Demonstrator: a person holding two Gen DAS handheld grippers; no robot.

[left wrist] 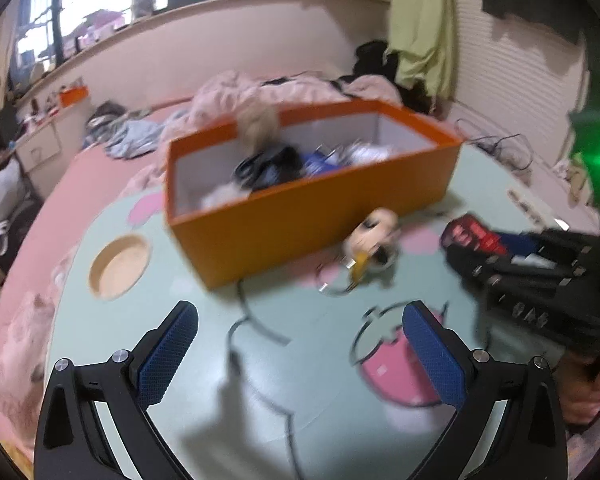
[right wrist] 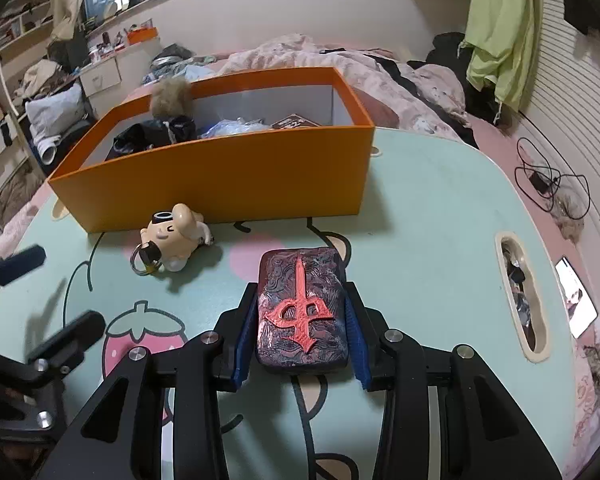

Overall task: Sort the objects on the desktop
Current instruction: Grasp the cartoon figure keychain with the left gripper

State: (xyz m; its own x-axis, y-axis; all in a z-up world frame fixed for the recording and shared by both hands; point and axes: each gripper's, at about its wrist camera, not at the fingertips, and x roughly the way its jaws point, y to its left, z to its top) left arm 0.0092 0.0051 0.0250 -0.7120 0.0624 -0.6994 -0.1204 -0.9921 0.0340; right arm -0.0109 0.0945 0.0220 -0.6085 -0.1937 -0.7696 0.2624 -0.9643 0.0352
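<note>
We are partway through the sort: the orange box (right wrist: 220, 176) at the far side of the mint-green table (right wrist: 420, 220) already holds a heap of things, a fur pompom (right wrist: 171, 98), dark cloth and a clear bag among them, while two pieces are left on the tabletop in front of it. Our right gripper (right wrist: 300, 332) has its blue pads pressed against both long sides of the dark block with the red raised emblem (right wrist: 302, 308), which lies flat on the table near us, right of the strawberry print (right wrist: 140, 332). So we judge the step in hand to be the pickup of this block, with the grasp made and the lift not yet begun. Our left gripper (left wrist: 300, 356) hangs over the table with its jaws wide apart and nothing between them; its view is blurred. The cream pig-figure keychain (right wrist: 176, 244) lies on its side just in front of the box's near wall, left of the block and apart from it. Next we would need to raise the block straight up, carry it far enough to clear the near wall of the box, and release it over the emptier right end. The keychain then looks like the natural piece for the free left gripper.
</note>
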